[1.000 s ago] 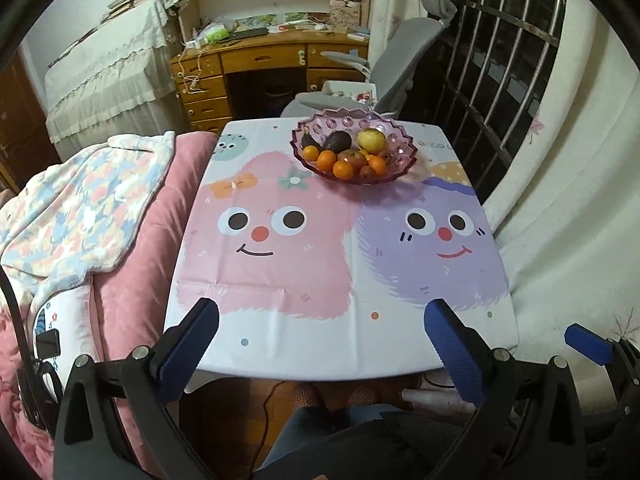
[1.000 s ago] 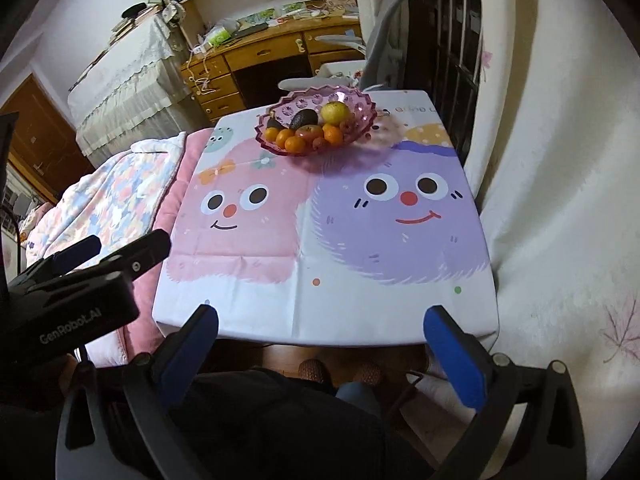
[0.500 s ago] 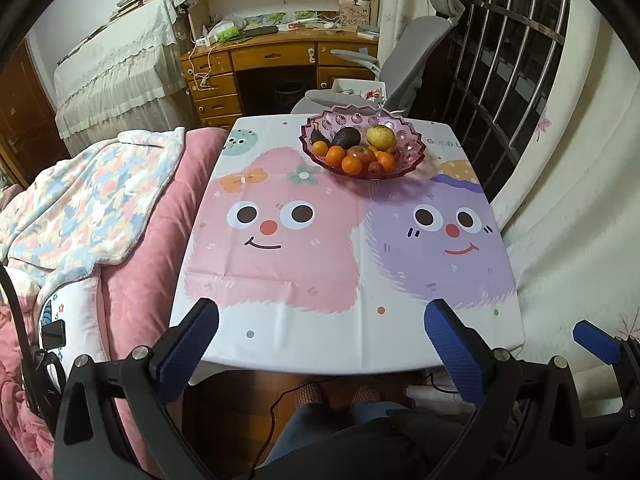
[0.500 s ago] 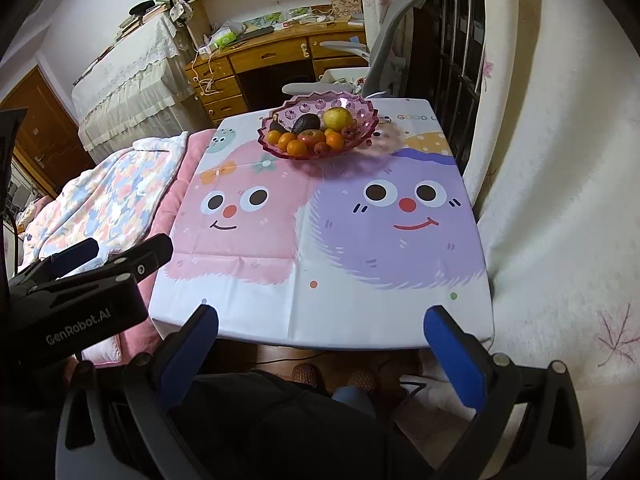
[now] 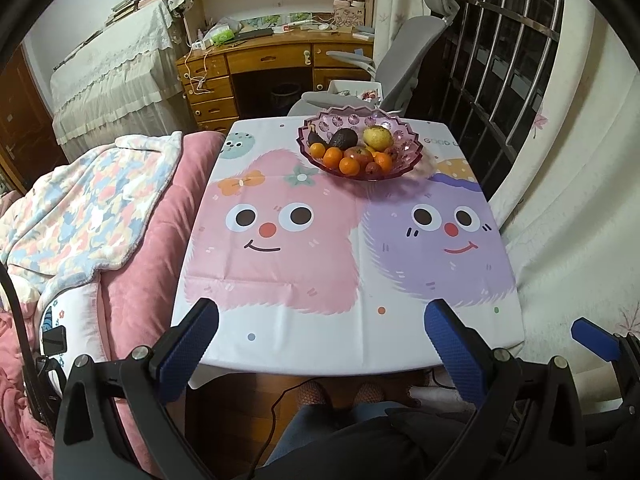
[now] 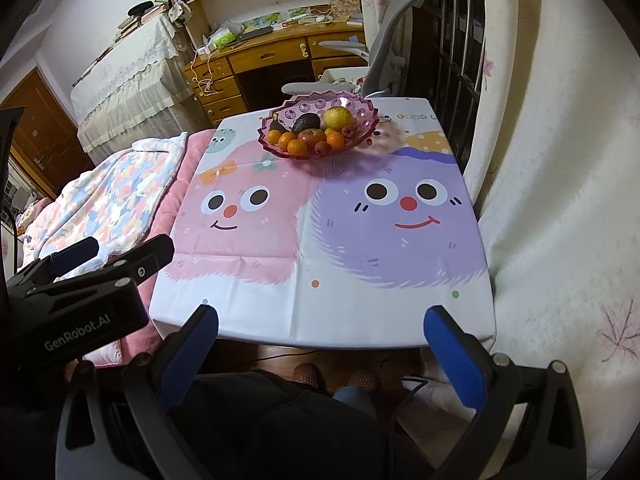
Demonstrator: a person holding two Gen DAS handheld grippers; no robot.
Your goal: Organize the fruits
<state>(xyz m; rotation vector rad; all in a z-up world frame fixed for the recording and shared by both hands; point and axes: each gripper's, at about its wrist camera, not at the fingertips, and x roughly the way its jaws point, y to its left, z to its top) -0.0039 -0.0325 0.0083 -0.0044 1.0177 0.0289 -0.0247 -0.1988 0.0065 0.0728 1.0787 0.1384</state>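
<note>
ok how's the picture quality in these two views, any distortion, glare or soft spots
Left wrist view: strong fisheye bowing with a dark vignette at the corners; the fruit bowl is sharp and throws a soft shadow on the tablecloth. Right wrist view: same bowing, the curtain looks bright and washed out, small glints show on the bowl rim, and the open right tool is in focus.

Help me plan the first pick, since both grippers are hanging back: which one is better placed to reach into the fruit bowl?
Neither clearly. The left gripper and right gripper are both open, empty and short of the table's near edge. The fruit bowl sits at the far end, roughly centered ahead of each. Slight lean: left.
</note>
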